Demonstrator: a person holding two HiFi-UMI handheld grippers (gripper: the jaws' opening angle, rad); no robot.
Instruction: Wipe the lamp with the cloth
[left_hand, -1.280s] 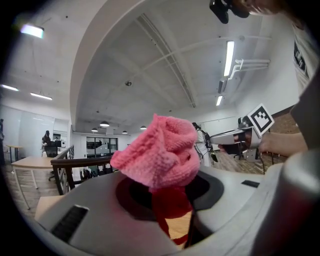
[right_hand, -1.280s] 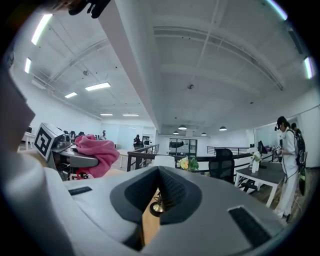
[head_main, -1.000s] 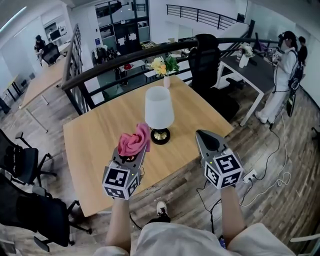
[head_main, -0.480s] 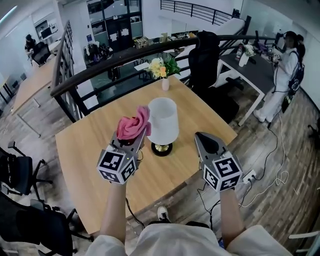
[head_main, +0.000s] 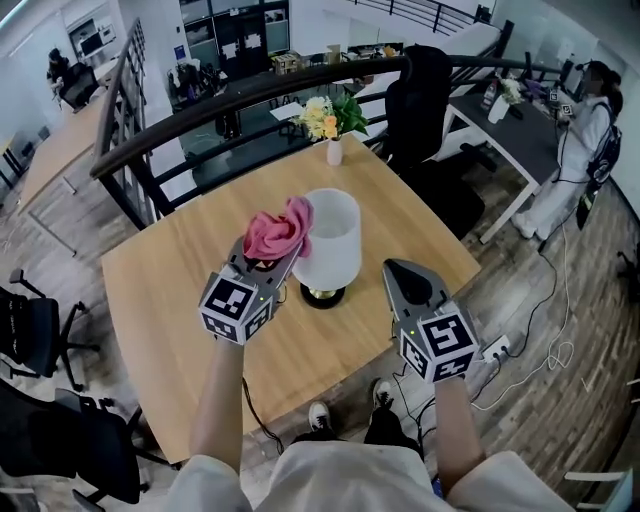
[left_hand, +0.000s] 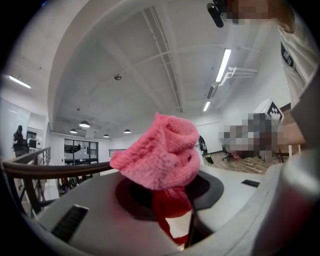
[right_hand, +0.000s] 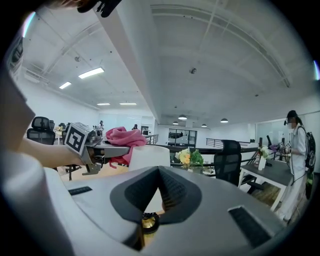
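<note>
1. The pink cloth (head_main: 278, 228) is being held by the left gripper (head_main: 272, 262). In the left gripper view the jaws are being kept pressed on its lower part, while the bunched upper part is standing out above them.
2. Compared with one second ago, the left gripper is now being seen higher and further to the right. Then the cloth was being carried low, just left of the brass base (head_main: 322, 296) of the lamp (head_main: 328, 262). Now it is being held at the upper left rim of the white shade (head_main: 335, 235).
3. Whether the cloth is really touching the shade cannot be told. In the right gripper view it is being shown just beside the top of the shade, on its left.
4. The right gripper (head_main: 392, 266) is being kept shut with nothing between its jaws, as in both earlier frames. It is being held to the right of the lamp, apart from it, and a little nearer to the base than before.
5. The lamp is being seen upright near the middle of the wooden table (head_main: 170, 300), in the same place as before.
6. The vase of flowers (head_main: 331, 122) is being seen at the far edge of the table, unchanged.
</note>
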